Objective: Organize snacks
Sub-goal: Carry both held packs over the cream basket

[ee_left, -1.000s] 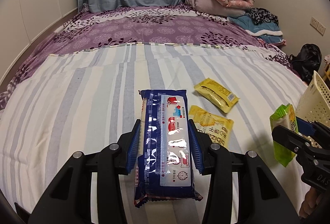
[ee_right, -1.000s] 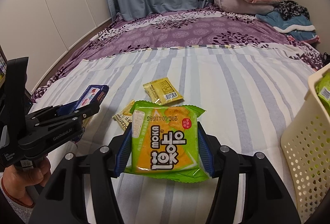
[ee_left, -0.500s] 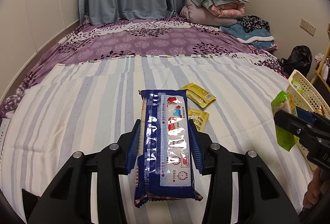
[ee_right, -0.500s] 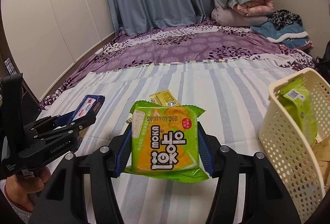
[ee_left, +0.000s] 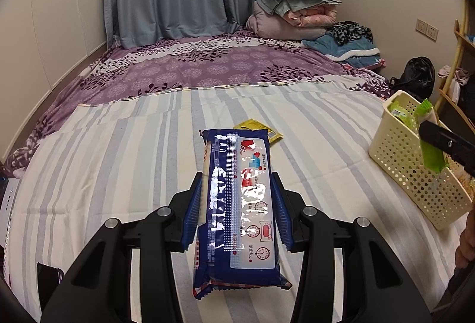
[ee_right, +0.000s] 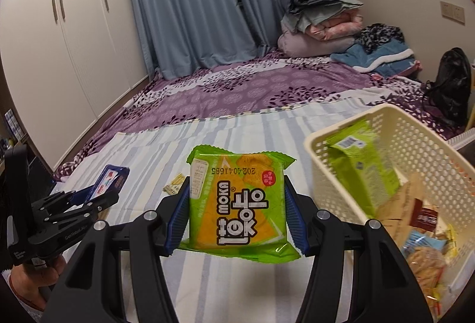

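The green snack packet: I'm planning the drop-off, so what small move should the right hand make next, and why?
Probably carry the green snack packet a little further right, over the cream basket, before releasing. The right gripper grips it above the striped sheet, beside the rim rather than over the opening.

The blue snack pack (ee_left: 237, 204) is shiny plastic film that glints in the light, and the green snack pack (ee_right: 237, 204) is smooth, glossy plastic too. The basket (ee_right: 415, 144) is hard cream plastic full of little holes, and the striped sheet (ee_left: 104, 174) under it is soft, matt cloth. The left gripper (ee_left: 236, 210) and right gripper (ee_right: 236, 213) are dull black plastic with ridged blue pads (ee_left: 191, 213) and shiny metal screws (ee_right: 150, 214).
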Demonstrator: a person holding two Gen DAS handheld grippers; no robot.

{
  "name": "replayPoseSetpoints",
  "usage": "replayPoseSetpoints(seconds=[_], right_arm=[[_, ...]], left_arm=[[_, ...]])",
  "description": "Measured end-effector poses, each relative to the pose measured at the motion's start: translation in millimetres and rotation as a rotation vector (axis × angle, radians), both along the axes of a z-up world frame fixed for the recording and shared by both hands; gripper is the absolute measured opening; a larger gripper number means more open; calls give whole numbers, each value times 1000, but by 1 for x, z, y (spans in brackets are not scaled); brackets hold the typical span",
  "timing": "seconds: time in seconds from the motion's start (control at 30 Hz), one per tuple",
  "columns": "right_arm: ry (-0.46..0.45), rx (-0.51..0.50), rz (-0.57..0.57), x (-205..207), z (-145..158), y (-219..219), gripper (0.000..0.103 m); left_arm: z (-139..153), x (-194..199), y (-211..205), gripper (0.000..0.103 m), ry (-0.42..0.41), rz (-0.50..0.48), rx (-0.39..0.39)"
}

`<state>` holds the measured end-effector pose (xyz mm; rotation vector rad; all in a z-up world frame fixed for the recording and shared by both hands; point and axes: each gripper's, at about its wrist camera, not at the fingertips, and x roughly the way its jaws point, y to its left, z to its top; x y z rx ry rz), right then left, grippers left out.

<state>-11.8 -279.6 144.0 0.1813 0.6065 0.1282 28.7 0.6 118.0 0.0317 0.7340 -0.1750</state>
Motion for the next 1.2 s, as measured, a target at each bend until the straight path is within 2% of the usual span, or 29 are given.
replayPoseSetpoints(seconds=[0.4,0.77,0.8,0.87,1.2], right_arm=[[-4,25,-201,-25,-3,-78,57],[7,46,-303,-39,-14,-125,58],[11,54,-309,-40,-16,-129,59],[8,63,-330,-43,-19,-135,75],[3,74,-374,-59,-25,-155,76]], left_arm=[[9,-15,-30,45,-18,-54,8],[15,-20,-55,45,-23,-95,11],[16,-20,-58,45,-24,-101,11],[17,-21,-63,45,-26,-112,11],[28,-20,-91,45,-39,-167,14]])
